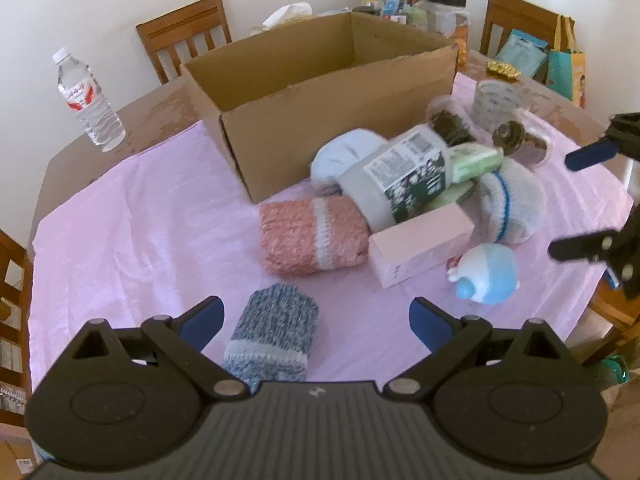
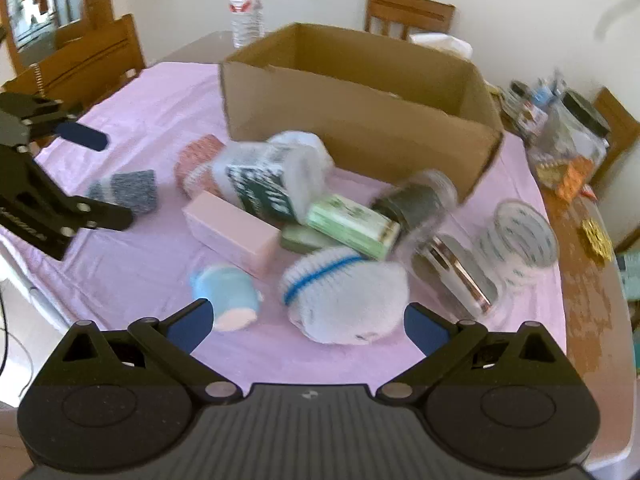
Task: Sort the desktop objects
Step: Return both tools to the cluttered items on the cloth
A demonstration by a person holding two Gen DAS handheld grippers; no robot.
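Left gripper (image 1: 316,320) spread wide, holding nothing; its blue pads sit either side of the grey sock (image 1: 272,340), a chunky knit roll with a pale band, no contact visible; right gripper (image 2: 306,324) equally wide, empty, the white sock (image 2: 346,296) between its fingers, ribbed cuff with a blue stripe, soft rounded lump; cannot tell if the pads touch it.

Left to right on the pink cloth (image 1: 140,220), thin and wrinkled: water bottle (image 1: 90,100), clear ribbed plastic, upright on bare table off the cloth's edge; cardboard box (image 1: 320,92), open top, plain corrugated walls; orange sock (image 1: 314,238), coarse knit roll with a white band, just in front of the box; pale blue sock (image 1: 340,156) against the box; plastic jar (image 1: 400,176), grey cylinder on its side with a green printed label, resting over the pink carton (image 1: 420,244), a smooth rectangular block; blue toy (image 1: 486,274), rounded glossy plastic, near the carton; green packet (image 2: 352,226) under the jar's end; clear cup (image 1: 496,100), printed, upright at far right.
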